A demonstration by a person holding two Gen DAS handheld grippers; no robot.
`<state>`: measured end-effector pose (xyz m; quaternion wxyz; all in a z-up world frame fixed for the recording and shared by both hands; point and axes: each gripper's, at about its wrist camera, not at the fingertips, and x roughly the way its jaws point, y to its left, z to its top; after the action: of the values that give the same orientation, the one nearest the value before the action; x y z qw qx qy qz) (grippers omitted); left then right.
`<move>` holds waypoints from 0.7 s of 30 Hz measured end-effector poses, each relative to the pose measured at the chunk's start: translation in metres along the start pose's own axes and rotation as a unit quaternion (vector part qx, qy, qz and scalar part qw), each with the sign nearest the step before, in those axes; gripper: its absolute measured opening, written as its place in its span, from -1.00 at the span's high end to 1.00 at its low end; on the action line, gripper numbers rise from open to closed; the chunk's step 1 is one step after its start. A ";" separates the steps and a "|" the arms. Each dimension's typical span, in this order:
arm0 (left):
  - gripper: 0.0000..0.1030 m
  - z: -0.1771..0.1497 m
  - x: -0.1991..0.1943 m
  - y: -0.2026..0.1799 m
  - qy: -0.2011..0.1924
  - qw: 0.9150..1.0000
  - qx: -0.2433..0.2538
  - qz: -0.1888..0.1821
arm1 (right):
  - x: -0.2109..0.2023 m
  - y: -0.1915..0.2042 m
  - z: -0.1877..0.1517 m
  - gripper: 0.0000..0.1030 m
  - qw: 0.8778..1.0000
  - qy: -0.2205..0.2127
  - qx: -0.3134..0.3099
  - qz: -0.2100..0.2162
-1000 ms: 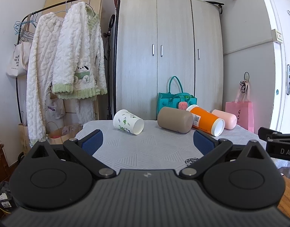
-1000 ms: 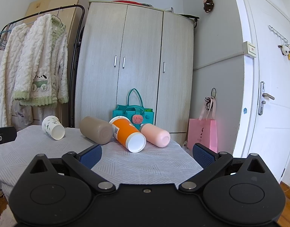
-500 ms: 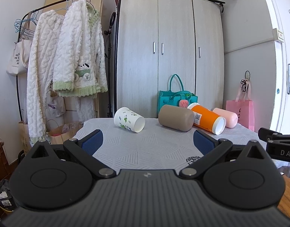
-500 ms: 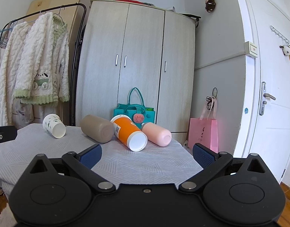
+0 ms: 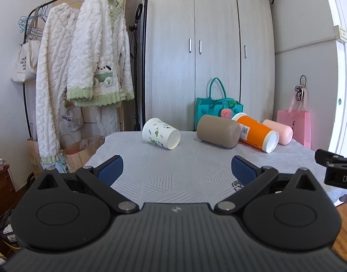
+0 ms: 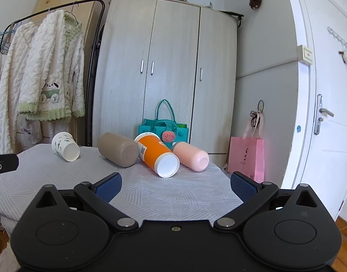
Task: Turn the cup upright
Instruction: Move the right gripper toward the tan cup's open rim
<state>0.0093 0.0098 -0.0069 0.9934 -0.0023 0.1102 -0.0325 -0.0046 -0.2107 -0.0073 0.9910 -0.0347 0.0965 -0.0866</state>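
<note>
Clothes rack (image 5: 87, 52): seen at the far left beyond the desk, hung with white fleece garments.
Left gripper (image 5: 176, 167): held low over the near edge of the desk (image 5: 184, 170); its jaws are spread wide, with nothing between them.
Paper cup (image 5: 161, 133): white with green print, laid on its side near the far left corner of the desk, mouth turned toward the near right; it is found well apart from both grippers.
Brown cup (image 5: 217, 131): laid on its side at the far edge, right of the paper cup and apart from it, closed base toward the camera.
Orange cup (image 6: 157, 154): laid on its side just right of the brown cup, appearing to touch it, white end toward the near edge.
Pink cup (image 6: 191, 156): laid on its side beside the orange cup, nearest the far right corner.
Right gripper (image 6: 176, 184): held over the near right part of the desk; its jaws are spread wide and nothing is pinched.
Teal bag (image 6: 164, 127): seen behind the cups, before the wardrobe (image 6: 164, 68).
Pink bag (image 6: 247, 156): seen right of the desk, by the wall.
</note>
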 end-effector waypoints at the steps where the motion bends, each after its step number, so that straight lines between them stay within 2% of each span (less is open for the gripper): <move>1: -1.00 0.001 0.002 0.000 0.002 1.000 0.000 0.001 | 0.002 -0.001 0.001 -1.00 1.000 0.005 0.003 0.005; 7: -1.00 0.004 0.021 0.004 0.037 0.999 0.003 0.014 | 0.023 -0.014 0.000 -1.00 0.993 0.069 0.063 0.068; 10: -1.00 0.010 0.031 0.007 0.061 0.998 0.010 0.017 | 0.030 -0.022 0.002 -1.00 0.991 0.074 0.071 0.087; 13: -1.00 0.023 0.044 0.013 0.098 0.995 0.005 0.000 | 0.034 -0.033 0.013 -1.00 0.989 0.064 0.070 0.110; 15: -1.00 0.035 0.055 0.017 0.127 0.992 0.005 -0.007 | 0.042 -0.041 0.023 -1.00 0.981 0.076 0.068 0.164; 17: -1.00 0.047 0.064 0.021 0.145 0.989 0.002 -0.016 | 0.053 -0.050 0.033 -1.00 0.966 0.115 0.074 0.221; 21: -1.00 0.069 0.072 0.026 0.153 0.988 -0.004 -0.005 | 0.069 -0.053 0.047 -1.00 0.946 0.156 0.077 0.272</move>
<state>0.0959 0.0307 0.0447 0.9646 -0.0017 0.2610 -0.0369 0.0623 -0.2726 0.0308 0.9491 0.0832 0.2486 0.1747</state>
